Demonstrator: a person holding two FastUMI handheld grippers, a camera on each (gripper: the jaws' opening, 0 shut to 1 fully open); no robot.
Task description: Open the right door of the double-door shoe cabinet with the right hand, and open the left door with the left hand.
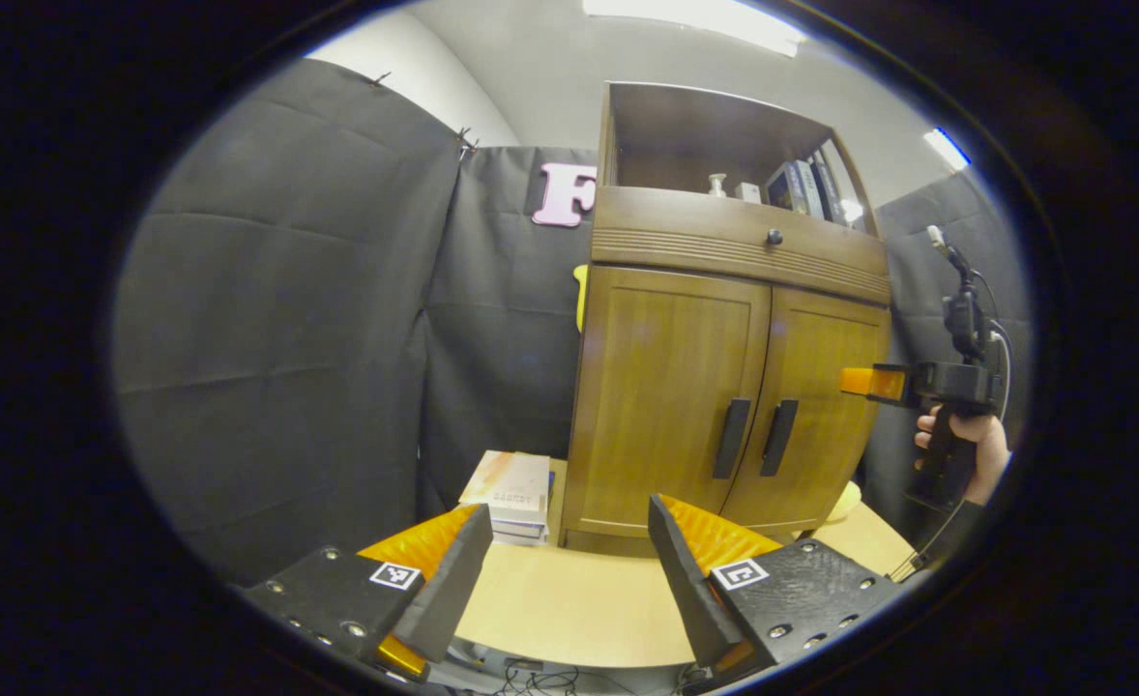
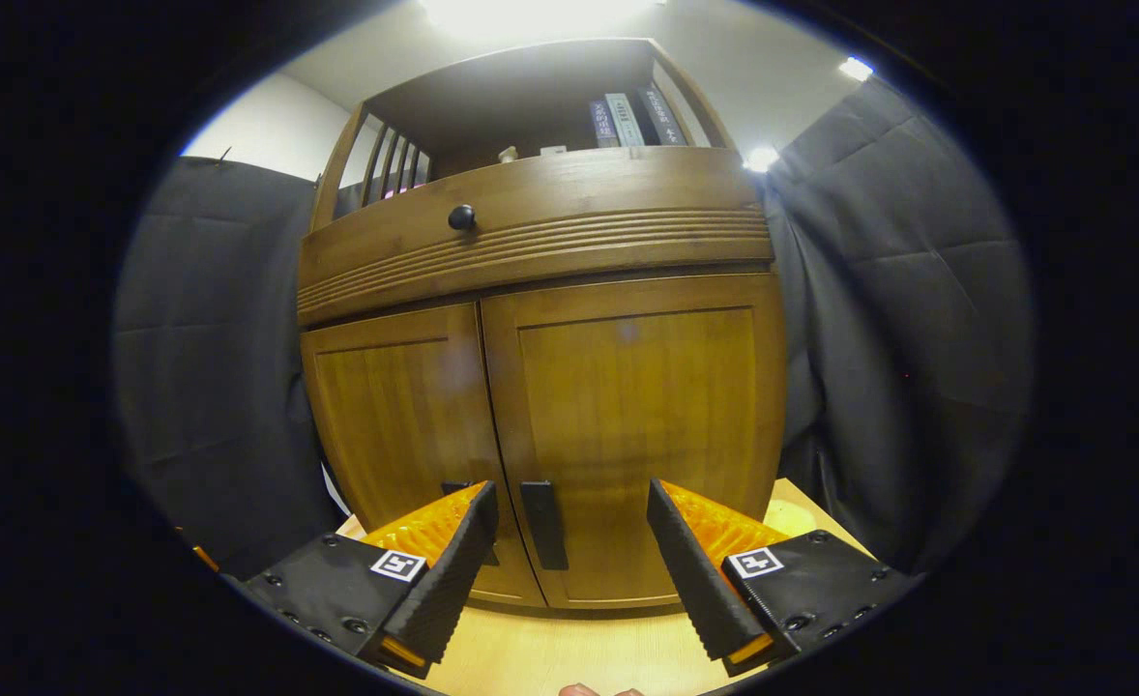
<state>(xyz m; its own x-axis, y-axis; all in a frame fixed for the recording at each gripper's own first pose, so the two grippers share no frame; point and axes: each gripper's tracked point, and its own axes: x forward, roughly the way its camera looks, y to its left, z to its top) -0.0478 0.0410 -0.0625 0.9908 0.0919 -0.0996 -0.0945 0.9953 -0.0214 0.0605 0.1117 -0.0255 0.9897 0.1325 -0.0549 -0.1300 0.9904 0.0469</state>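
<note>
Shoe cabinet point(image 2: 540, 387): both doors closed, on a table point(image 1: 569, 599). Right gripper point(image 2: 569, 541): jaws spread, near right door handle point(image 2: 542, 524). Left gripper point(image 1: 569, 561): jaws spread, farther back.

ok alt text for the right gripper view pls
A wooden shoe cabinet with both doors closed stands close ahead, and the open right gripper is lined up with the right door handle without touching it. Books sit on the open shelf above.
</note>
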